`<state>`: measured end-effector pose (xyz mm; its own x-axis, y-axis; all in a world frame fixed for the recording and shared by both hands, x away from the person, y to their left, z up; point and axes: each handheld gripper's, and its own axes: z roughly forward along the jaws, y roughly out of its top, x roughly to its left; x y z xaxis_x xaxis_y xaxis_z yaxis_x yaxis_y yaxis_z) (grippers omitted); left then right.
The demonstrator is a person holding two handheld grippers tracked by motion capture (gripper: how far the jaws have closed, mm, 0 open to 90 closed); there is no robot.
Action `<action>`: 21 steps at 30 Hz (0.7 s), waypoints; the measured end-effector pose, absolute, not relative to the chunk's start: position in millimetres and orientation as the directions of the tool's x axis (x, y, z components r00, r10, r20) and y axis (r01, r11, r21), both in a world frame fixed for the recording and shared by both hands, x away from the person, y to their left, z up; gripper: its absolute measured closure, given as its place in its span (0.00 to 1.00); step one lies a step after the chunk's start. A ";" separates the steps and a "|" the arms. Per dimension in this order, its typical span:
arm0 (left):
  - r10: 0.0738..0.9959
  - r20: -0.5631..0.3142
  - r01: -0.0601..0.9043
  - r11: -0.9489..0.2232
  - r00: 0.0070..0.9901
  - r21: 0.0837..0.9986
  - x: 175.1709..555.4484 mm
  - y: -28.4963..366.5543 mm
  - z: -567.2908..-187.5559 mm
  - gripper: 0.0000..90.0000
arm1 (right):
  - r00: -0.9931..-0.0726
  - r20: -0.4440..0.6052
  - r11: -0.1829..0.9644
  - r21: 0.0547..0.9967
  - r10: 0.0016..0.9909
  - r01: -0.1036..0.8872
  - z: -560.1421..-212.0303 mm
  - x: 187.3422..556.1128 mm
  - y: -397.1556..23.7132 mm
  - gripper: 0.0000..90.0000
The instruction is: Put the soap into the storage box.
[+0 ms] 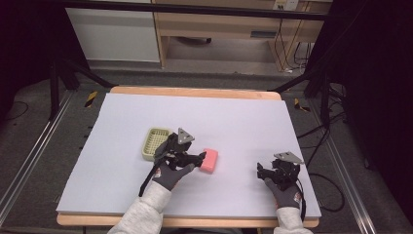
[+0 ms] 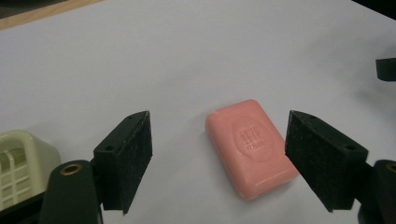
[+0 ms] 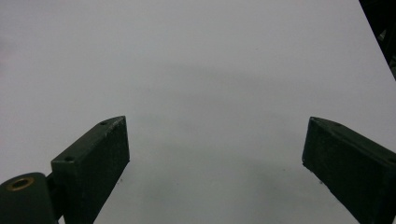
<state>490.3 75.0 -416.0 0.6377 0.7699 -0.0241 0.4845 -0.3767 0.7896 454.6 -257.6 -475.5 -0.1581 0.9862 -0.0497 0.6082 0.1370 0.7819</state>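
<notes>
Grey-sleeved forearms enter at the near edge of the desk; we list what they carry and what lies before them.

Item 1: left gripper (image 1: 197, 158), black, two-jawed, with a grey three-cornered plate on top. Its jaws stand wide apart and clasp nothing. In the left gripper view the pink bar lies between the two pads (image 2: 133, 158), closer to the right-hand one, which we judge to be at most brushing the bar's edge; no squeeze shows.

Item 2: pink rectangular bar of soap (image 2: 250, 147), rounded corners, an oval stamp pressed into its top face. It lies flat on the pale lavender sheet covering the wooden desk (image 1: 195, 92), about midway between the far and near edges and a little left of centre. We judge it light, rigid and solid, with a smooth, waxy skin that may slide under hard pads. Best hold, in our view: across the two long sides, pads low and square to them, closing gently so the bar does not squirt out or turn.

Item 3: pale yellow-green plastic soap tray (image 1: 155, 143), slatted floor, standing just left of the left gripper, nearer the left edge of the desk and apart from the bar.

Item 4: right gripper (image 1: 263, 171), same make, resting near the near right corner, well apart from the bar. Its jaws gape over bare sheet and grasp nothing.
</notes>
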 end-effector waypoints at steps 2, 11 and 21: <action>0.767 -0.020 0.484 -0.384 0.641 0.786 491.3 71.9 -416.6 0.25 | -0.158 -0.051 0.138 0.781 0.986 0.609 -475.7 455.0 -257.8 0.09; 0.757 -0.003 0.493 -0.421 0.653 0.762 494.8 58.4 -423.8 0.23 | -0.155 -0.047 0.133 0.780 0.987 0.612 -475.6 454.7 -258.3 0.09; 0.751 0.004 0.508 -0.451 0.660 0.734 497.7 44.6 -433.2 0.20 | -0.154 -0.045 0.131 0.777 0.987 0.616 -476.1 455.1 -257.7 0.09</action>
